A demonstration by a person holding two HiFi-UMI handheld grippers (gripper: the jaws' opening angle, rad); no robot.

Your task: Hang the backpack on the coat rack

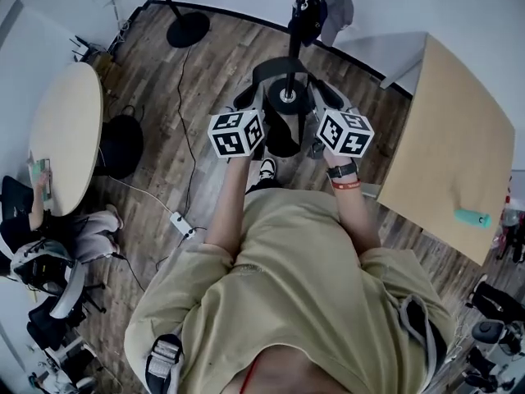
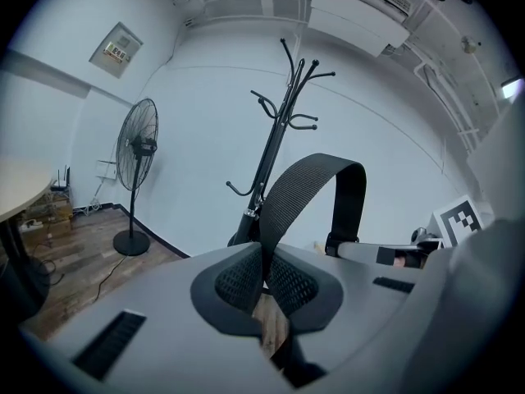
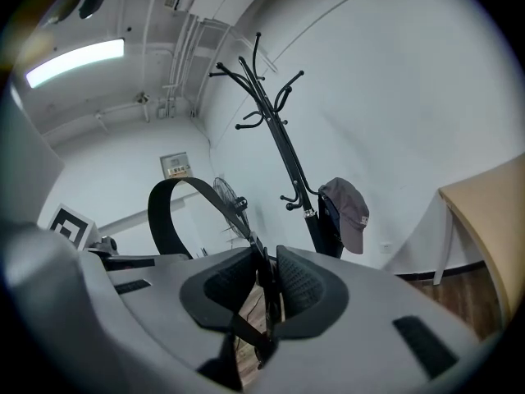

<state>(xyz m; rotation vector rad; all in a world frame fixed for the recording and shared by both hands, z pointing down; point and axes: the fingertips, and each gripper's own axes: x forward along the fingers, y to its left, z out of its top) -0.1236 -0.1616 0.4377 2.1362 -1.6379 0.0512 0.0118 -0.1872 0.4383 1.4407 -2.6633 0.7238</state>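
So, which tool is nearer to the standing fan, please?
Left. The left tool is on the same side of the coat rack as the fan; the right tool is on the far side.

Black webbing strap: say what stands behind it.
Behind the black webbing strap stands the black metal coat rack, a grey cap hanging on it. The strap partly covers a black pedestal fan.

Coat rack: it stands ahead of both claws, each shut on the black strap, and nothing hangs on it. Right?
No. The coat rack is not bare: the right gripper view shows a grey cap hanging low on it. The rest holds: it stands ahead of the left claw and the right claw, each shut on the black strap.
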